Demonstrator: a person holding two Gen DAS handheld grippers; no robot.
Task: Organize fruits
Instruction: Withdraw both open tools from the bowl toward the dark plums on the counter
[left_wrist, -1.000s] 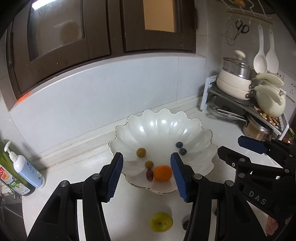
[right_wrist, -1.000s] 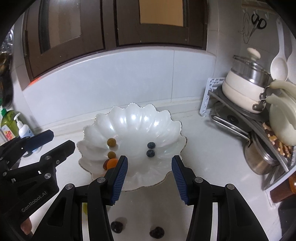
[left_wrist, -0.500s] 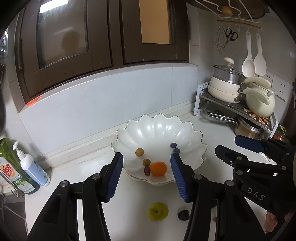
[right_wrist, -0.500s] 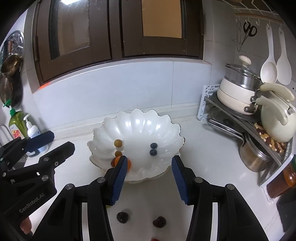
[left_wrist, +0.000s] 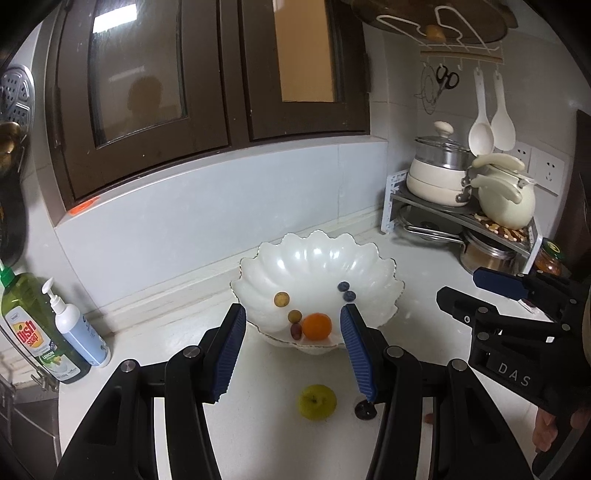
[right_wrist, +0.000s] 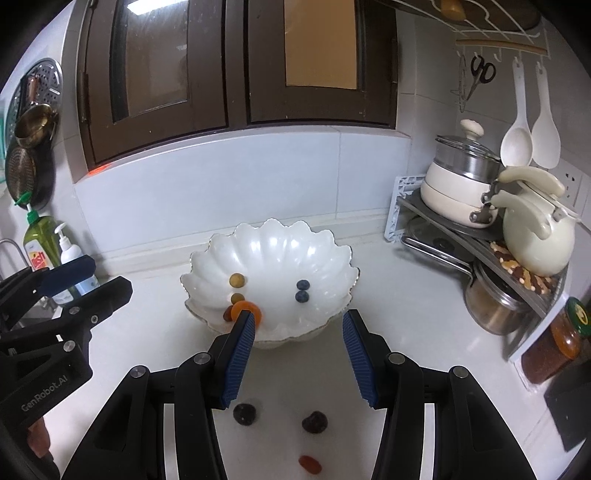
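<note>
Left gripper (left_wrist: 292, 350) hovers partly open and empty; the green apple (left_wrist: 317, 401) lies loose on the counter (left_wrist: 258, 424) below its jaws, apparently awaiting transfer. Ahead, the scalloped bowl (left_wrist: 369, 258) already collects the orange (left_wrist: 317, 326), grapes and blueberries. Right gripper (right_wrist: 298, 354), likewise half-spread and holding nothing, frames two dark fruits (right_wrist: 244, 413) beneath it, just short of the bowl.

White scalloped bowl (left_wrist: 373, 266) on counter (left_wrist: 159, 339) holding orange (left_wrist: 317, 326), grapes, two blueberries (left_wrist: 346, 290); green apple (left_wrist: 317, 401) lies before it, between left gripper's (left_wrist: 291, 352) parted, empty jaws.
</note>
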